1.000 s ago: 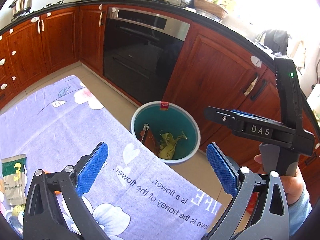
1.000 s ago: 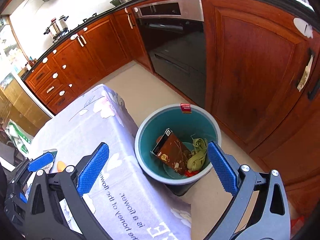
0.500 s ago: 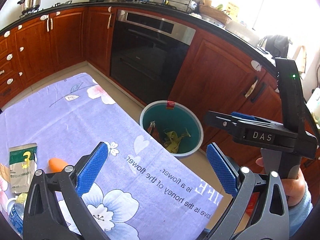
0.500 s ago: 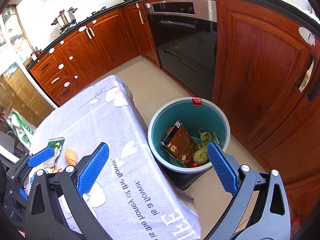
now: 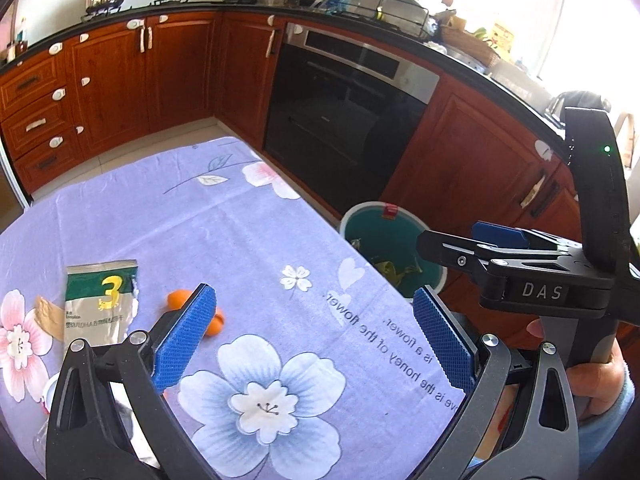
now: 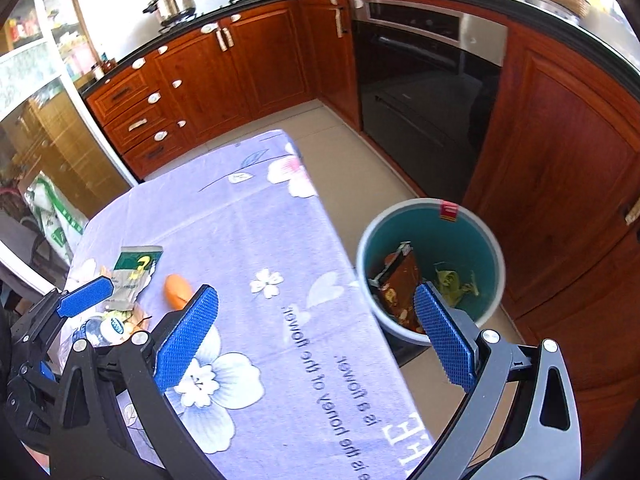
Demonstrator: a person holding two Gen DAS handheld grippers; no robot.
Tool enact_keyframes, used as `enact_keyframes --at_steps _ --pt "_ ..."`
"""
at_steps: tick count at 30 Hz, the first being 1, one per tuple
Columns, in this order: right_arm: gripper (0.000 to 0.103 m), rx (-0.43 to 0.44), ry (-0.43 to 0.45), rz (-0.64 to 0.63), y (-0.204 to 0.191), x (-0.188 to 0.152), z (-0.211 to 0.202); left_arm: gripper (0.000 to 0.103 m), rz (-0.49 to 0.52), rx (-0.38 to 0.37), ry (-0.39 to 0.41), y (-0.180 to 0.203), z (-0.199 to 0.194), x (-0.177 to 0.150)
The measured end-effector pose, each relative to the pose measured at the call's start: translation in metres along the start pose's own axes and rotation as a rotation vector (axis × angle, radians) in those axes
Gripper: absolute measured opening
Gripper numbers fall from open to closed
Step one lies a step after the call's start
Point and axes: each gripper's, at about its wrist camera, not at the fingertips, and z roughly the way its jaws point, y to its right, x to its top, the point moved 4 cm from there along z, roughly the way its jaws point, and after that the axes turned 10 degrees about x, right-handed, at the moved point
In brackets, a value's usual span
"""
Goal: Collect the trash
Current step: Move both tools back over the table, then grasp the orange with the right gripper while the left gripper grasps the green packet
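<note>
Hovering above the lilac flower-printed tablecloth, the left gripper stood wide open with nothing between its blue pads. A green-and-silver foil packet lay flat near the cloth's left edge, just left of the left finger, and small orange fruit pieces sat partly hidden behind that finger's tip. The right gripper was likewise spread wide and empty, over the cloth's right edge. Beyond that edge, on the tiled floor, stood the round teal plastic bin, holding a brown wrapper and green scraps. A clear plastic bottle lay near the left corner beside the packet.
</note>
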Motion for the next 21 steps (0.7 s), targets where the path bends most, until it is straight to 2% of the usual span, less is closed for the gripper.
enact_keyframes --at_steps 11,14,19,21 --pt "0.095 0.109 -0.111 -0.227 -0.096 -0.007 0.073 0.099 -0.109 0.203 -0.013 -0.142 -0.029 -0.019" --pt "0.095 0.159 -0.170 -0.232 -0.111 -0.012 0.096 0.099 -0.126 0.233 -0.043 -0.170 -0.026 -0.029" --pt "0.095 0.162 -0.237 -0.236 -0.121 -0.021 0.129 0.099 -0.117 0.263 -0.107 -0.201 -0.008 -0.044" --pt "0.095 0.166 -0.249 -0.238 -0.123 -0.023 0.138 0.099 -0.119 0.250 -0.136 -0.208 0.003 -0.048"
